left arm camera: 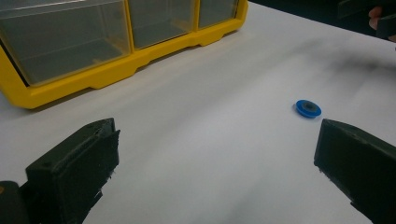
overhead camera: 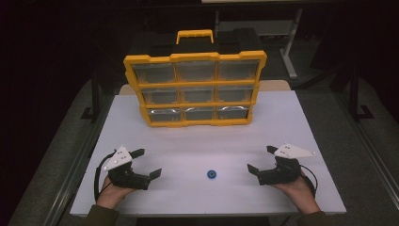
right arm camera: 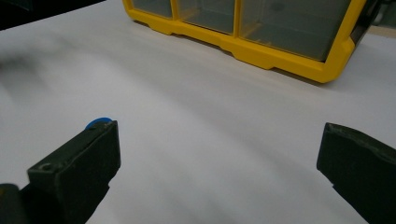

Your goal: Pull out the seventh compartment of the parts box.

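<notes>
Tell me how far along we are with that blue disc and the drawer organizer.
Nothing looks done yet. The blue disc lies flat on the white table, between the left gripper and the right gripper, touched by neither. Both sit with jaws wide open and nothing in them. The yellow drawer organizer stands upright with all its drawers shut. Probably left: picking up the disc, opening a drawer and putting it away.

A yellow organizer (overhead camera: 195, 89) is stood upright at the far middle of the white table (overhead camera: 291, 122). Nine clear drawers are set in it, three rows of three, and a yellow handle (overhead camera: 195, 35) is seen at its top. Dark floor is seen around the table, and a grey table leg (overhead camera: 288, 54) behind it.
</notes>
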`<state>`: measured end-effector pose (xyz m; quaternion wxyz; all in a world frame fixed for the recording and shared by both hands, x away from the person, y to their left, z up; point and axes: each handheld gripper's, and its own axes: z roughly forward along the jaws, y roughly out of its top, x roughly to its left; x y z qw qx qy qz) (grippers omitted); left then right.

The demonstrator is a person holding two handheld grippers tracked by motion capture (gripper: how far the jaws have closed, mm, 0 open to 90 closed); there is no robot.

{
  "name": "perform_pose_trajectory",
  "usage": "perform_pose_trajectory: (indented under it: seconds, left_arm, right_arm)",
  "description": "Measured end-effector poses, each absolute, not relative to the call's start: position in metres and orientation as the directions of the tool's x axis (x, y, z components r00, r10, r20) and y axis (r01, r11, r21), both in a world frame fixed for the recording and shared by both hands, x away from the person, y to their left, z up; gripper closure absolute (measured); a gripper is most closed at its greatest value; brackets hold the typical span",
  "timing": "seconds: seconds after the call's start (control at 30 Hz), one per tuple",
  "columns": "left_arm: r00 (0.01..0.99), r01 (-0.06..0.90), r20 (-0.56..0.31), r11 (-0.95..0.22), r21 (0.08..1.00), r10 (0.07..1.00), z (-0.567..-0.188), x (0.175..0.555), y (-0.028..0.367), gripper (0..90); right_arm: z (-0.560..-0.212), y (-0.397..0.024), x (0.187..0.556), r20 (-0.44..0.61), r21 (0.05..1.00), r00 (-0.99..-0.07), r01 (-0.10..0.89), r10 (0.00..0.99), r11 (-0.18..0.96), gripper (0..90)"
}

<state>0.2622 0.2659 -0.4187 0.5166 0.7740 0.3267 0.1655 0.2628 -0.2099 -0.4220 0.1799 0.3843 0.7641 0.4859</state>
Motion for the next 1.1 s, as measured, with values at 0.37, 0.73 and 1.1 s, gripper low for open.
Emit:
perform_pose_trajectory:
  seconds: [0.37,0.73,1.1]
  left_arm:
    - [0.746,0.327,-0.058,-0.289,0.900,0.663,-0.421,0.261,0.261,0.0]
    - [0.746,0.325,-0.061,-0.281,0.903,0.664,-0.419,0.267,0.258,0.0]
    - [0.753,0.323,-0.062,-0.285,0.902,0.655,-0.418,0.275,0.256,0.0]
  right_arm:
    - [-0.422,-0.209,0.264,0.082,0.884,-0.652,0.397,0.753,0.248,0.0]
    - [-0.420,-0.208,0.263,0.088,0.888,-0.657,0.392,0.748,0.241,0.0]
    - [-0.420,-0.208,0.264,0.090,0.890,-0.657,0.390,0.749,0.235,0.0]
